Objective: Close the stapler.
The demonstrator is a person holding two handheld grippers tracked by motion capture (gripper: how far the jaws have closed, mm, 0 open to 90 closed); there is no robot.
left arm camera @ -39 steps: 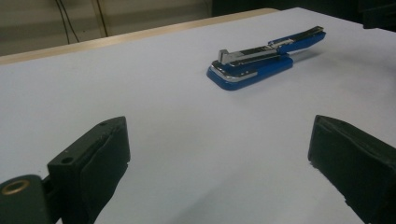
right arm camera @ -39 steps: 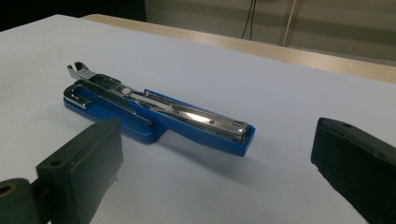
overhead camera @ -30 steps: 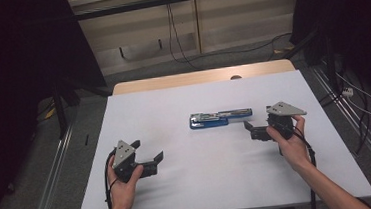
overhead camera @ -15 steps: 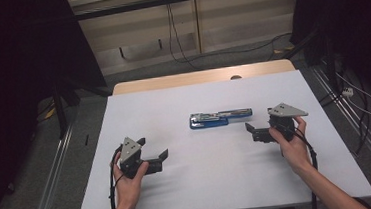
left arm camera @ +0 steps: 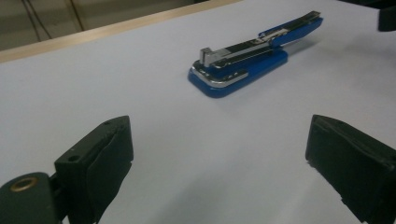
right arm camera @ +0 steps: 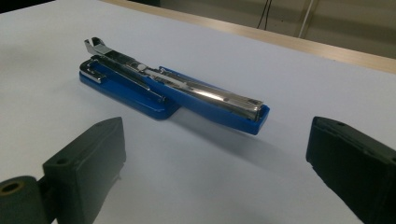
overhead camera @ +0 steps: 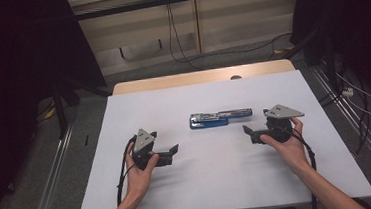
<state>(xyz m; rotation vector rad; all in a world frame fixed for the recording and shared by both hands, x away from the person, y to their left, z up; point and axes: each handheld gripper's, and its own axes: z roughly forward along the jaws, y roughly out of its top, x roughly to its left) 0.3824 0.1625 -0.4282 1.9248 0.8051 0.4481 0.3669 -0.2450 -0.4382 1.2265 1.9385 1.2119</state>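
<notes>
Lying swung open on the white bench (overhead camera: 219,182), well apart from both, the blue stapler (overhead camera: 219,118) is now slightly nearer the left gripper (overhead camera: 173,151), jaws apart like the right gripper (overhead camera: 248,132), so grasping seems imminent.

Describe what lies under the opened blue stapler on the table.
The blue stapler rests on the white table top, its base flat and its swung-out arm tilted slightly above the surface. The patch beneath the base is covered, so nothing there can be checked.
</notes>
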